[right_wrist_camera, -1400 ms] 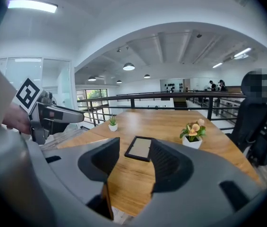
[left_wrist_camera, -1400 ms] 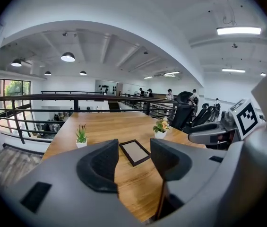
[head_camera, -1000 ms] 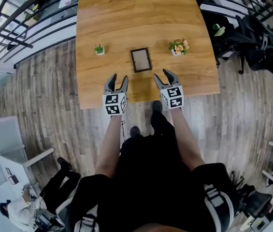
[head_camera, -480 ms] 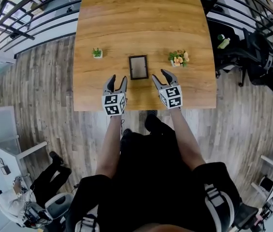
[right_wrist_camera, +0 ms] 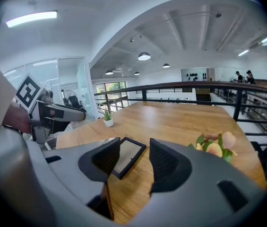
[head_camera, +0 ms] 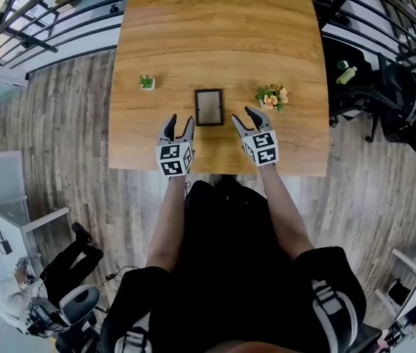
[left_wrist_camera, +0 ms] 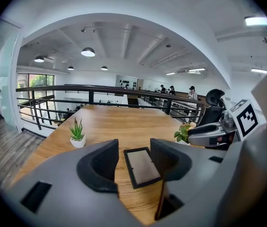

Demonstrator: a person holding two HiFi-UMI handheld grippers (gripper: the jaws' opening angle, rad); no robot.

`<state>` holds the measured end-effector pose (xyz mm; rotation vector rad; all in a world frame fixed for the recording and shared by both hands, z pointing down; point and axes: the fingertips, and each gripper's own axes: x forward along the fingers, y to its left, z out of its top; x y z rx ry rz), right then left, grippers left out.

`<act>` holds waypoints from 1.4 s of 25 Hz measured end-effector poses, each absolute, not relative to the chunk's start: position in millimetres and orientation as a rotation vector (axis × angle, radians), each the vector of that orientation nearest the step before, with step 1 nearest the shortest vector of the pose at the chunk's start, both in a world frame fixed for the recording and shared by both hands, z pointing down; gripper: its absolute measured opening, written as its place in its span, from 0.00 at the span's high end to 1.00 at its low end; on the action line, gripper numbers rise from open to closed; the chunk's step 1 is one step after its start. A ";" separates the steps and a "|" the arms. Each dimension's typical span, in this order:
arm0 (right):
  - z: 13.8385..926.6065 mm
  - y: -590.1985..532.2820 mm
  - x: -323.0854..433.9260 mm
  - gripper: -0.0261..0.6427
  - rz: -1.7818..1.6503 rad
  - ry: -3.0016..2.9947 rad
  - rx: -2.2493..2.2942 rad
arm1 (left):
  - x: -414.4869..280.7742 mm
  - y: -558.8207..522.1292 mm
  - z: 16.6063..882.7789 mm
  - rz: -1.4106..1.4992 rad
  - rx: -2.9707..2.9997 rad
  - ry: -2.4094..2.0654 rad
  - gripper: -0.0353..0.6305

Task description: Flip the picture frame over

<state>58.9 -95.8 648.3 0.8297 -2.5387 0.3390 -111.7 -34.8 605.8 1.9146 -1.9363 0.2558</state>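
Hard to tell which face of the picture frame is up. Lies flat on the table, dark rim, pale panel, just beyond left gripper and right gripper, both parted, empty.

Hides one side of the picture frame behind a jaw in each gripper view; covers the base of the flowers in the right gripper view.
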 end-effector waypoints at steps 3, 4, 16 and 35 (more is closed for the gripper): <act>645.3 -101.6 57.3 0.66 0.334 -2.548 0.824 | -111.6 -37.6 604.8 0.264 1.912 -1.944 0.61; 645.0 -102.5 56.3 0.66 0.326 -2.552 0.818 | -113.2 -37.7 605.0 0.258 1.905 -1.949 0.61; 650.4 -114.4 63.2 0.66 0.337 -2.518 0.858 | -119.7 -49.0 613.4 0.256 1.907 -1.918 0.61; 688.3 -118.5 32.8 0.66 0.464 -2.440 0.861 | -134.0 -77.0 664.1 0.327 1.895 -1.759 0.61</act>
